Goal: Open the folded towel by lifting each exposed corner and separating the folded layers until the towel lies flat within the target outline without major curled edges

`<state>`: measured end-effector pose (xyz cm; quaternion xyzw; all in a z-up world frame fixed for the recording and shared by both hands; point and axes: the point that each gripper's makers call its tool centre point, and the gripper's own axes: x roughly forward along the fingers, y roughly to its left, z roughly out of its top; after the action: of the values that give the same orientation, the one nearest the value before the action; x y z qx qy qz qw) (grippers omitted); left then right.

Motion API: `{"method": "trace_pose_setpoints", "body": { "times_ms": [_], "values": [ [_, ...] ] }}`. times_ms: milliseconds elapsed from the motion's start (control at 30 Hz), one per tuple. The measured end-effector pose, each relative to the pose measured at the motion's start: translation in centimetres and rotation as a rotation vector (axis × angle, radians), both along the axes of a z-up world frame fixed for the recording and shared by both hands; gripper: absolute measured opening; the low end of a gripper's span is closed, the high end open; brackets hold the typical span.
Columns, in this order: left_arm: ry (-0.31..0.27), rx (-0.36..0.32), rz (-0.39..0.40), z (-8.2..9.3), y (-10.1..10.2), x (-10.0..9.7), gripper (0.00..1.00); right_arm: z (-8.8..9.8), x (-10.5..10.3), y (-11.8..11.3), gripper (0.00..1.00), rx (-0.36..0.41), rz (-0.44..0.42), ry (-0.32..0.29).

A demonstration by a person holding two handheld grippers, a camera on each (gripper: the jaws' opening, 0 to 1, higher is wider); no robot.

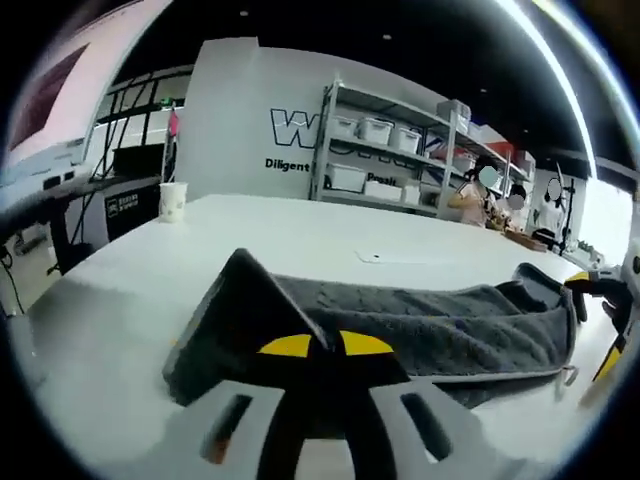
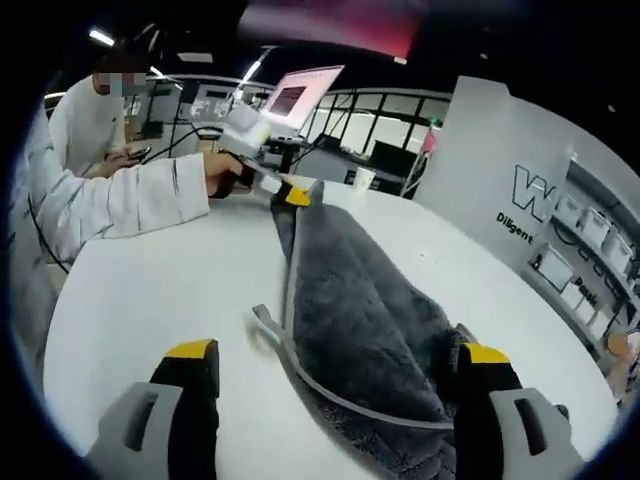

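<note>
On the white wall panel (image 1: 250,110) we read a large "W", cut off by shelving, and "Diligent" beneath it.

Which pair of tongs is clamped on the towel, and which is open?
The left tongs are shut, pinching one end of the grey towel. The right tongs stand wide open, straddling the opposite end.

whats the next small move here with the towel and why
Probably close the right gripper on the near end of the dark grey plush towel. The left gripper already pinches the far end, lifted off the white table, while the right jaws stand wide open around the bunched, folded cloth.
</note>
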<state>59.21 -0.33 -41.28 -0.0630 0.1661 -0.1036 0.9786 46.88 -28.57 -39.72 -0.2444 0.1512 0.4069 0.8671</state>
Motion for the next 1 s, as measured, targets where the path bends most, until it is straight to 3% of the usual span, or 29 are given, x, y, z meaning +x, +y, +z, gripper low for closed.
{"method": "trace_pose_setpoints", "body": {
  "times_ms": [200, 500, 600, 767, 933, 1000],
  "values": [
    [0.029, -0.045, 0.005, -0.4, 0.2, -0.2, 0.02, 0.2, 0.1, -0.2, 0.97, 0.006, -0.007, -0.004],
    [0.012, 0.042, -0.003, 0.5, -0.3, -0.8, 0.01, 0.2, 0.1, -0.4, 0.98, 0.009, -0.014, -0.003],
    [0.026, 0.112, -0.03, 0.6, -0.5, -1.3, 0.01, 0.3, 0.1, -0.6, 0.98, 0.013, -0.018, -0.002],
    [0.012, 0.11, -0.044, 1.9, -1.2, -2.8, 0.01, 0.6, 0.1, -0.6, 0.99, 0.03, -0.02, 0.002],
    [0.002, 0.292, -0.09, 2.2, -1.4, -4.5, 0.01, 0.4, 0.2, -1.0, 0.99, 0.022, -0.027, 0.012],
    [0.0, 0.343, -0.072, 2.2, -1.0, -5.1, 0.01, 0.4, 0.2, -0.9, 0.99, 0.032, -0.031, 0.019]
  ]
}}
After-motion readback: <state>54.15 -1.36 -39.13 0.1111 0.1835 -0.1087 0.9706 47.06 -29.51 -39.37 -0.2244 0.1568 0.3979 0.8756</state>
